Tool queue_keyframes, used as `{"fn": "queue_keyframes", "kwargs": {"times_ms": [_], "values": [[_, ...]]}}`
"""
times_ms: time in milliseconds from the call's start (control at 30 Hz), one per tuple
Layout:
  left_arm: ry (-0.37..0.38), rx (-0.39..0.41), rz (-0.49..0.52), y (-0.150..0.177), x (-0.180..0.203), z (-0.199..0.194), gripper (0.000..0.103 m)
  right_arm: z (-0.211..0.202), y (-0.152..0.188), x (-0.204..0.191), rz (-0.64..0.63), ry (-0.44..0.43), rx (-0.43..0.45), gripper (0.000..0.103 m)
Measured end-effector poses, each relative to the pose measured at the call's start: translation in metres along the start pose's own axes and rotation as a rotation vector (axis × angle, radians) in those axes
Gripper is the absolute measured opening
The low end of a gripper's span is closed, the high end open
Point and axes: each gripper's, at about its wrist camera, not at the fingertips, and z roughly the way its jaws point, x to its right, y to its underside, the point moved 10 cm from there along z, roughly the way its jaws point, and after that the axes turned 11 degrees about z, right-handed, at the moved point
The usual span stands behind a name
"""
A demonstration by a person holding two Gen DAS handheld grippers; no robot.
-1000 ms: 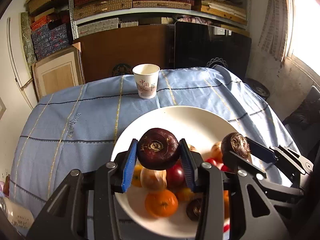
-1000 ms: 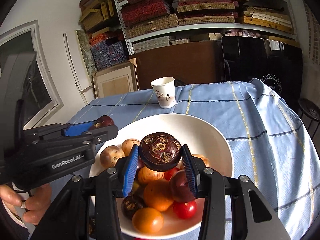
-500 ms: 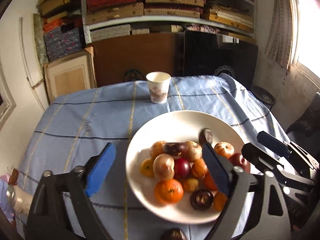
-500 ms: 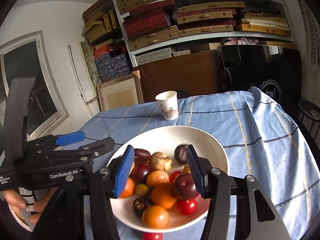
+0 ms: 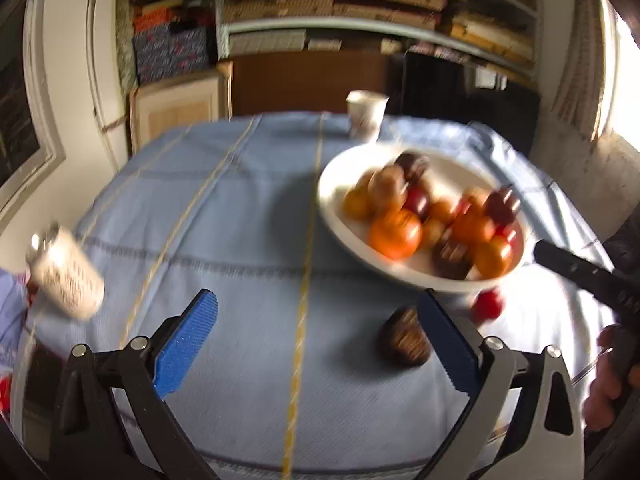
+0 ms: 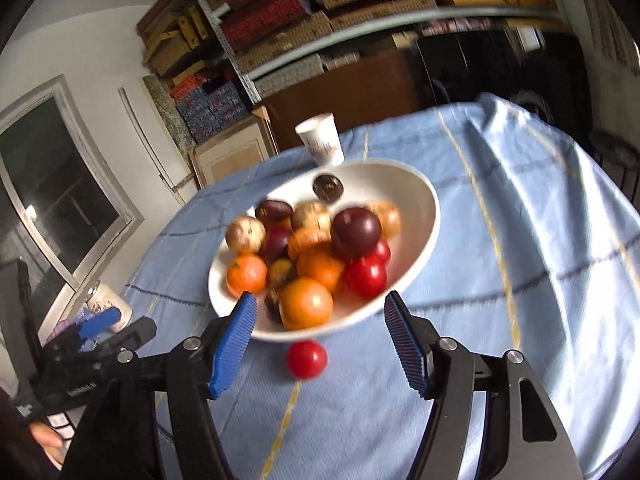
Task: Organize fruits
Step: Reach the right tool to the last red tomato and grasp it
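Both dark fruits released a second ago, the left gripper [image 5: 316, 344] and right gripper [image 6: 320, 344] now gape empty, drawn back from the white bowl [image 6: 428, 216].

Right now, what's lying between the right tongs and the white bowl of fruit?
A small red tomato on the blue tablecloth, just before the white bowl, in the right wrist view.

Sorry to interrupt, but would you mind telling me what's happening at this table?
A person holds a gripper in each hand and is sorting fruit into a white bowl on the blue tablecloth. Both the left gripper and right gripper are open and empty. Two pieces lie outside the bowl: a red tomato and a dark brown fruit.
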Motion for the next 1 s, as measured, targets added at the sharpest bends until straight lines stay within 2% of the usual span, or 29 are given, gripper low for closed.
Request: {"fn": "queue_keyframes", "kwargs": {"times_ms": [100,400,1000], "values": [[-0.005,-0.033,-0.013,0.012,-0.007,0.005,0.098,0.008,0.012,-0.006,-0.035,0.016,-0.030,0.069],[-0.005,-0.023,-0.077,0.011,-0.023,-0.001,0.098,0.025,0.042,-0.026,-0.189,0.070,-0.089,0.071],[0.012,-0.049,-0.124,0.015,-0.030,0.003,0.098,0.039,0.046,-0.022,-0.172,0.110,-0.130,0.071]]}}
